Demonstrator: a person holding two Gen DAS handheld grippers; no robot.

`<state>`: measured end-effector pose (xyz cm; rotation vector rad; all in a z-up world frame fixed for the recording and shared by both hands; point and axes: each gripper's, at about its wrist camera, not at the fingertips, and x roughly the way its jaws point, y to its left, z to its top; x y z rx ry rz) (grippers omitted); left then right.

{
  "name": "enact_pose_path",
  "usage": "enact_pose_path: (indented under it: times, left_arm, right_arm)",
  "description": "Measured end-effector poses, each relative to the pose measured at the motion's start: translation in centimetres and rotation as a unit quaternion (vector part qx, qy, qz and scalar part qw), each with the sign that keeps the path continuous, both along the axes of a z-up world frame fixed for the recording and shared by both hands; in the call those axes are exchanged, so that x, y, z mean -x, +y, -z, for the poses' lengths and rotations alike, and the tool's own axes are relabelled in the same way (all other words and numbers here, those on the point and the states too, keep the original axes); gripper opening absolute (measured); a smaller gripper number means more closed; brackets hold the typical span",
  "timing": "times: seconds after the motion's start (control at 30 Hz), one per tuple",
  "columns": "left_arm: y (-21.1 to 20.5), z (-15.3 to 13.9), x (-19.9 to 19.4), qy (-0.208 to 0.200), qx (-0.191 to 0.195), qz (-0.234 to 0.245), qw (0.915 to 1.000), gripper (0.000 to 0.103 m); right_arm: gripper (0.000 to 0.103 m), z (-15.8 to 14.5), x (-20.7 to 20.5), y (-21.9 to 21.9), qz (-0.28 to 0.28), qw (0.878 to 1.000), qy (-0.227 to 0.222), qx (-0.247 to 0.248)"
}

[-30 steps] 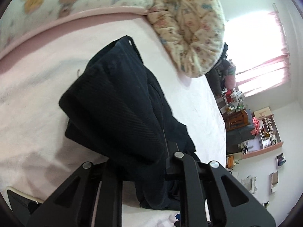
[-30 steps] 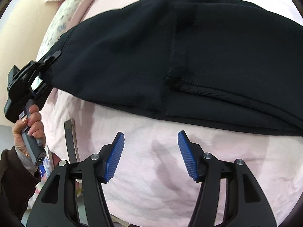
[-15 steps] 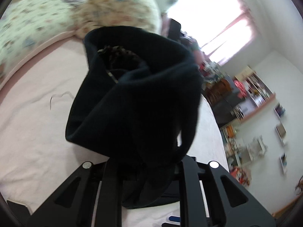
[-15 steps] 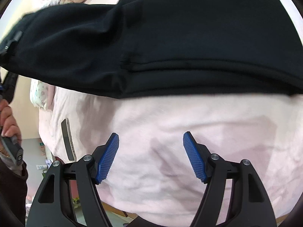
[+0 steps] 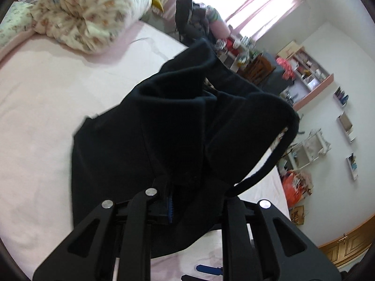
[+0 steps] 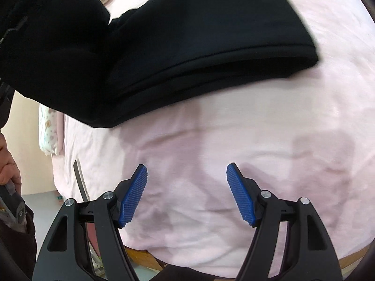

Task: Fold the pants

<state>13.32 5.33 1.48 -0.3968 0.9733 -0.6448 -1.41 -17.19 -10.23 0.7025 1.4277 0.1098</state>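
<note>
Left gripper [image 5: 185,201] clenched on a bunch of the black pants [image 5: 168,135]; cloth fills the gap between the fingers and only a sliver of blue pad shows. A second ago this end of the pants lay draped low on the pink bed sheet [image 5: 46,107]. Now it is lifted clear and carried over, the cloth ballooning in front of the lens with an open hem or waistband loop hanging on the side away from the floral pillow [image 5: 93,14]. I read this as the fold-over stroke in progress: one end being swung across the part that rests on the sheet.

Right gripper [image 6: 187,194] released, pads wide apart, nothing between them, hovering over bare sheet just short of the pants' near edge [image 6: 211,56]. From this view the lower layer lies flat on the sheet, edges stacked, while the raised part looms at the side toward my left hand [image 6: 9,171]. The flat portion has shortened in view since the earlier frames, consistent with the fold advancing.

I cannot tell whether the carried end is the waist or the cuffs; the cloth is too dark and close.

Judgement: fold is midway. Next I need to lay the lifted end down aligned with the resting layer. The loose loop may bunch underneath.
</note>
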Motion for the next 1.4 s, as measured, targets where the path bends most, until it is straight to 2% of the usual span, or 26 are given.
enact_pose_path:
  times: [0.13, 0.33, 0.43, 0.67, 0.8, 0.83, 0.87, 0.93, 0.97, 1.0, 1.03, 1.1, 1.2, 1.27, 1.33, 1.4]
  left_arm:
    - [-4.9, 1.6, 0.6, 0.014, -0.038, 0.015, 0.9991, 0.016]
    - [-9.6, 4.3, 1.6, 0.034, -0.096, 0.041, 0.9939, 0.017]
    - [-12.7, 5.6, 2.3, 0.03, -0.15, 0.068, 0.9859, 0.017]
    - [-17.1, 7.6, 3.2, 0.039, -0.216, 0.085, 0.9719, 0.018]
    - [-19.3, 9.0, 3.8, 0.028, -0.289, 0.114, 0.9502, 0.022]
    - [-20.0, 9.2, 4.1, 0.019, -0.31, 0.123, 0.9427, 0.026]
    - [-20.9, 9.5, 4.6, 0.007, -0.345, 0.134, 0.929, 0.027]
    - [-22.0, 9.5, 5.3, -0.011, -0.377, 0.146, 0.9144, 0.035]
    - [-22.6, 9.4, 6.0, -0.028, -0.398, 0.152, 0.9045, 0.036]
    - [-22.7, 9.3, 6.4, -0.038, -0.408, 0.153, 0.8992, 0.039]
    - [-22.9, 9.2, 6.9, -0.048, -0.414, 0.157, 0.8953, 0.064]
    - [-23.1, 7.9, 8.8, -0.087, -0.384, 0.169, 0.9035, 0.094]
    - [-24.1, 6.1, 11.1, -0.125, -0.357, 0.204, 0.9032, 0.095]
    - [-24.0, 4.8, 12.4, -0.145, -0.33, 0.217, 0.9073, 0.099]
    - [-23.1, 3.5, 12.7, -0.149, -0.306, 0.213, 0.916, 0.101]
    - [-21.2, 2.8, 11.9, -0.129, -0.282, 0.187, 0.9321, 0.101]
  right_arm:
    - [0.072, 0.6, 1.3, -2.8, 0.032, 0.999, 0.009, -0.006]
    - [0.072, 1.0, 2.9, -7.4, 0.081, 0.997, 0.014, -0.004]
    - [0.072, 1.3, 3.5, -8.4, 0.098, 0.995, 0.015, -0.002]
    - [0.072, 1.7, 4.5, -9.8, 0.114, 0.993, 0.019, -0.003]
    - [0.072, 1.9, 4.8, -10.4, 0.12, 0.993, 0.02, -0.004]
    - [0.072, 1.9, 5.0, -10.7, 0.121, 0.992, 0.02, -0.004]
    - [0.072, 1.8, 5.0, -10.4, 0.121, 0.993, 0.018, -0.003]
    - [0.072, 1.7, 5.0, -10.4, 0.121, 0.992, 0.016, -0.001]
    - [0.072, 1.7, 5.1, -10.5, 0.124, 0.992, 0.016, 0.0]
    - [0.072, 1.7, 5.2, -10.9, 0.126, 0.992, 0.016, 0.002]
    - [0.072, 1.6, 5.3, -11.0, 0.13, 0.991, 0.015, 0.004]
    - [0.072, 1.6, 5.5, -11.5, 0.138, 0.99, 0.015, 0.016]
    - [0.072, 1.3, 5.8, -12.3, 0.151, 0.988, 0.015, 0.039]
    - [0.072, 0.5, 5.9, -13.3, 0.168, 0.984, 0.003, 0.058]
    - [0.068, -0.7, 5.7, -13.9, 0.182, 0.98, -0.022, 0.073]
    - [0.063, -2.4, 4.9, -14.6, 0.182, 0.978, -0.056, 0.084]
